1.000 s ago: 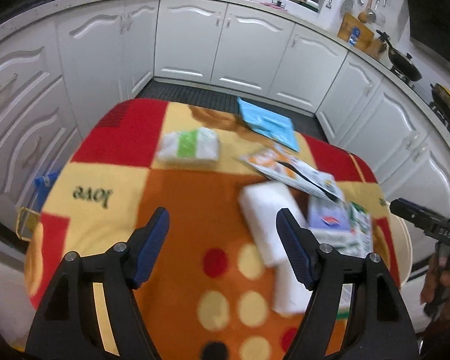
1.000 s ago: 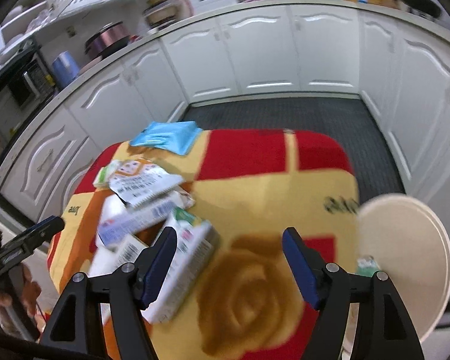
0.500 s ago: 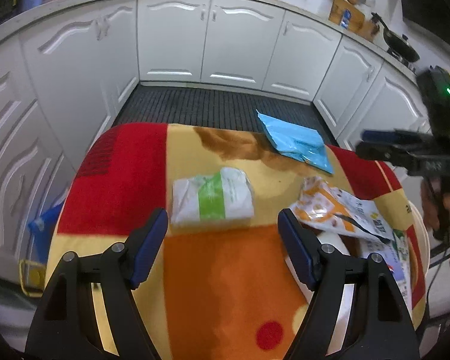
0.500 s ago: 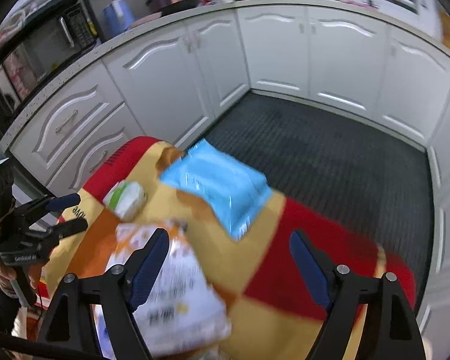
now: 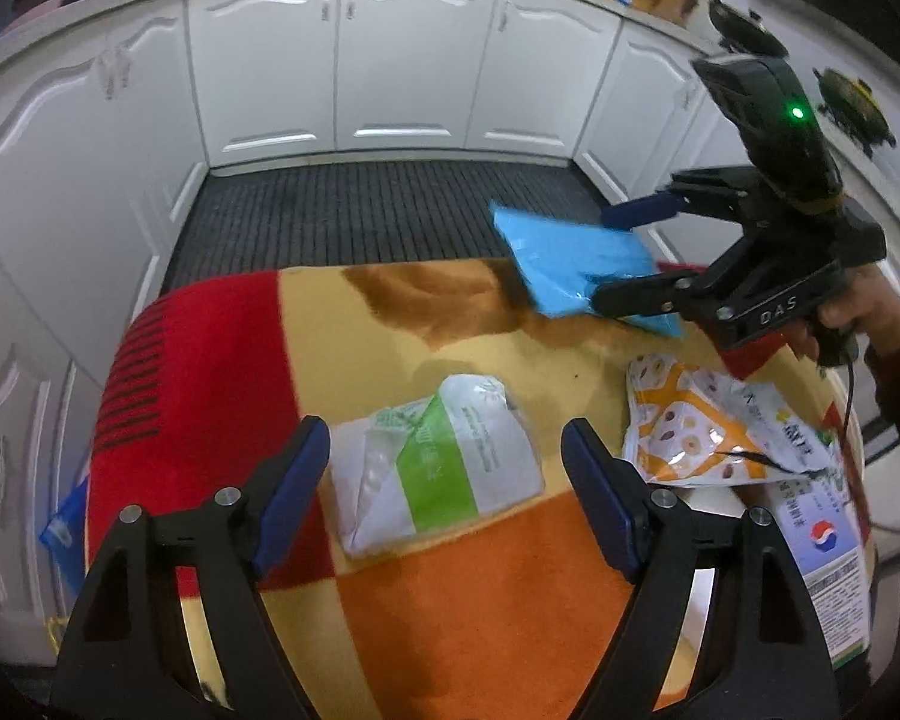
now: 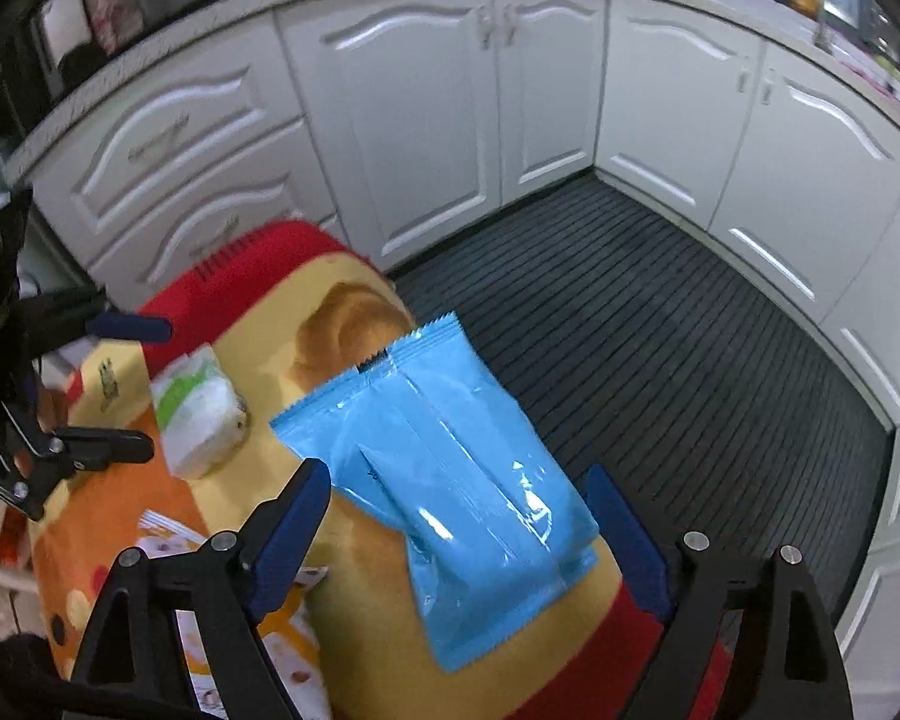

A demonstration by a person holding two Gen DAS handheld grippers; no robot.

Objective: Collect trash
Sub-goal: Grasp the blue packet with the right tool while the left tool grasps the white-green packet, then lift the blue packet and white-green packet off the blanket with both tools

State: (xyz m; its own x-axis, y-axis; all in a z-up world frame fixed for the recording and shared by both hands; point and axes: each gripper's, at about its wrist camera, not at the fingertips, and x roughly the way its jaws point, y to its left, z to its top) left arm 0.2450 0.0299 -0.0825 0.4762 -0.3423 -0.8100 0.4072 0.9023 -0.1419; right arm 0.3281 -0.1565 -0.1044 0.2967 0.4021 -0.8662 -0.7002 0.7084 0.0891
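Left gripper (image 5: 444, 480): jaws wide apart, just been opening, angled down over the white-and-green packet (image 5: 435, 468). The packet lies flat on the patterned cloth (image 5: 462, 600) between the blue pads, not pressed. Right gripper (image 6: 459, 531): jaws wide, also just been opening, straddling the blue pouch (image 6: 444, 480), no pad contact seen. The pouch sits at the cloth's far edge, overhanging the dark ribbed floor mat (image 6: 660, 348). A hand (image 5: 858, 312) grips the right gripper's handle. An orange snack bag (image 5: 708, 432) lies right of the packet. White cabinets (image 5: 402, 60) stand behind.
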